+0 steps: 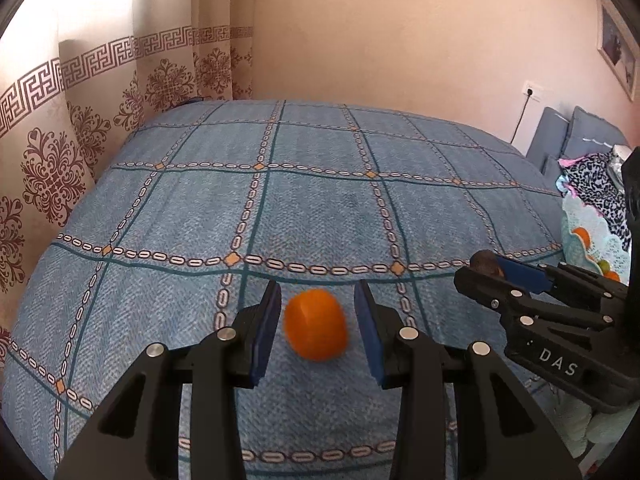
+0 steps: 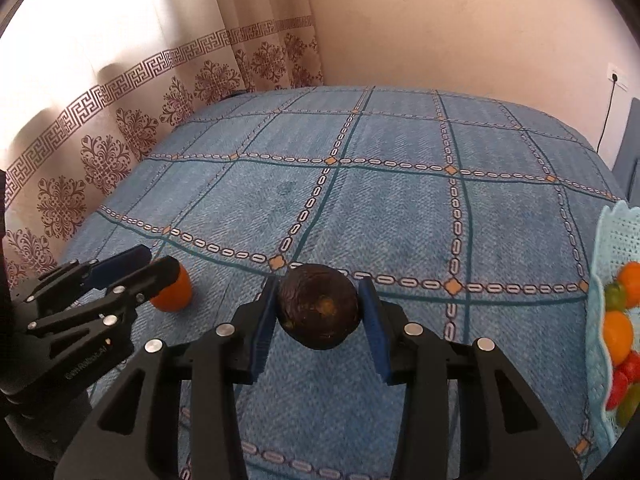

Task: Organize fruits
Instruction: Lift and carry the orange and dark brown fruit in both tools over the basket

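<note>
The left gripper (image 1: 316, 312) has an orange (image 1: 316, 325) between its fingers, with a gap showing at each pad, so a grip cannot be confirmed; the right gripper (image 2: 320, 308) holds a dark brown avocado (image 2: 318, 306), fingers narrow and pressed on both sides; both fruits sit just above the blue checked bed cover (image 1: 320, 184); a pale blue basket (image 2: 612, 240) of mixed fruit stands at the right; patterned curtains (image 1: 80, 128) hang beyond the bed.

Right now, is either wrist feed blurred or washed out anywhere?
Left wrist view: the orange between the tongs is motion-smeared and the window corner is blown out. Right wrist view: the dark avocado is sharp, the fruits in the basket smear, and the same window glares.
</note>
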`<action>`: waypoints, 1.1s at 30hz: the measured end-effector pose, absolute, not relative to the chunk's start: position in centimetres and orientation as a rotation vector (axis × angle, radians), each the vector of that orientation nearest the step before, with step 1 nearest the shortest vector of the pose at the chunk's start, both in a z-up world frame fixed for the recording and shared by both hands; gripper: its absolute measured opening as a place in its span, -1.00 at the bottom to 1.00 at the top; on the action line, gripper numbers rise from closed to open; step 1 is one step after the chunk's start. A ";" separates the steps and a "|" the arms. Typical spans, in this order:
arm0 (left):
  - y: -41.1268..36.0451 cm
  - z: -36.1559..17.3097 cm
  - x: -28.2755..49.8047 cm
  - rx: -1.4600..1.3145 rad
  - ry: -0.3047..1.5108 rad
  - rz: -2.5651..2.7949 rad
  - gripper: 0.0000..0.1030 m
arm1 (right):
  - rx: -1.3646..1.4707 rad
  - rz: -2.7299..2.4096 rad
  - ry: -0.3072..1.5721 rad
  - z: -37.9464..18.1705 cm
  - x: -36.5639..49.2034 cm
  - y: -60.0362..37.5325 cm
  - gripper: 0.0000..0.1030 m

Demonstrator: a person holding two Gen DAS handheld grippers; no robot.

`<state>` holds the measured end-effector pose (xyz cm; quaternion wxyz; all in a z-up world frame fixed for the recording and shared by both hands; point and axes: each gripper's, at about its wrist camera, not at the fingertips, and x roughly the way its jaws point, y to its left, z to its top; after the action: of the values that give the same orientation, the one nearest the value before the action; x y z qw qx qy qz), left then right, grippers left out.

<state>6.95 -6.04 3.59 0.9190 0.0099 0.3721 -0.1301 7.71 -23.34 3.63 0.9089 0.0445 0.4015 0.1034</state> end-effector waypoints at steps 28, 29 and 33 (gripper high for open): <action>-6.0 1.4 9.3 0.012 0.870 -0.259 -0.26 | 0.134 0.225 0.818 3.4 5.5 -24.1 -0.18; -6.0 1.5 9.2 0.013 0.866 -0.265 -0.27 | 0.137 0.225 0.815 3.5 5.4 -24.2 -0.18; -6.3 2.0 8.1 0.040 0.830 -0.256 -0.27 | 0.146 0.223 0.805 3.9 4.9 -24.4 -0.18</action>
<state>8.09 -6.32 2.05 0.9069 0.0193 0.4022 -0.1240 4.89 -24.44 3.93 0.9115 0.0710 0.3903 0.1083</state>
